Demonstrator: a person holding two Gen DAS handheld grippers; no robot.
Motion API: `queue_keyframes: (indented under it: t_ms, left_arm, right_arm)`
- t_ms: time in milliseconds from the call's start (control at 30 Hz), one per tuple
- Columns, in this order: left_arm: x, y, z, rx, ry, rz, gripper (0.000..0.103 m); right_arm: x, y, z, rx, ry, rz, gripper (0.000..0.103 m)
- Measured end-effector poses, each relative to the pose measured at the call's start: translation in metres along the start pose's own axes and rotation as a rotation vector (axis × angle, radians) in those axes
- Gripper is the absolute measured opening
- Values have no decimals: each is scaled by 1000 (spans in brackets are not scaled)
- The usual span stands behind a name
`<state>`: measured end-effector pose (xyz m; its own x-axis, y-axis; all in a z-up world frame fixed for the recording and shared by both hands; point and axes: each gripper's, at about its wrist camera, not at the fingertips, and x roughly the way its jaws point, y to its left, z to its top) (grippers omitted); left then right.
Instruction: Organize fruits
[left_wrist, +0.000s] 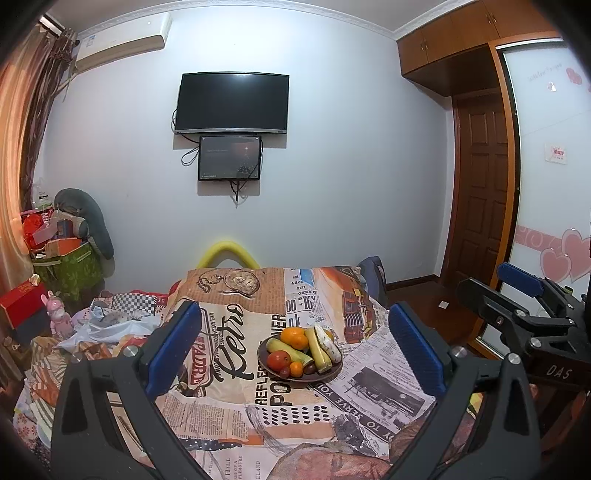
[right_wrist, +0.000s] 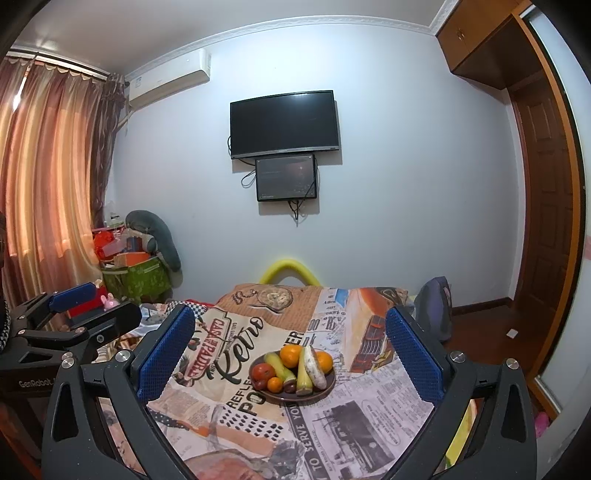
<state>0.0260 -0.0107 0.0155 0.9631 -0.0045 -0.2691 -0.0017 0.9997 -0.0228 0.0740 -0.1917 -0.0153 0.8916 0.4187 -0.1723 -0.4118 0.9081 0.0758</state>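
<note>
A brown plate of fruit stands on a table under a printed newspaper-style cloth. It holds oranges, a red tomato, bananas, a pale long fruit and small dark fruits. The plate and its oranges show in the right wrist view too. My left gripper is open and empty, held back from the plate. My right gripper is open and empty, also short of the plate. Each gripper shows at the edge of the other's view.
A cluttered surface with bags, boxes and a pink toy lies left of the table. A yellow foam arch rises behind the table. A backpack stands at the far right corner. A wooden door and wardrobe are on the right.
</note>
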Motion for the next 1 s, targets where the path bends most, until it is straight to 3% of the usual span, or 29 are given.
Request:
queue_keyframes:
  t_ms: [1000]
  left_arm:
    - [-4, -2, 2, 18, -17, -3, 103]
  right_arm:
    - [-1, 1, 2, -6, -6, 1, 103]
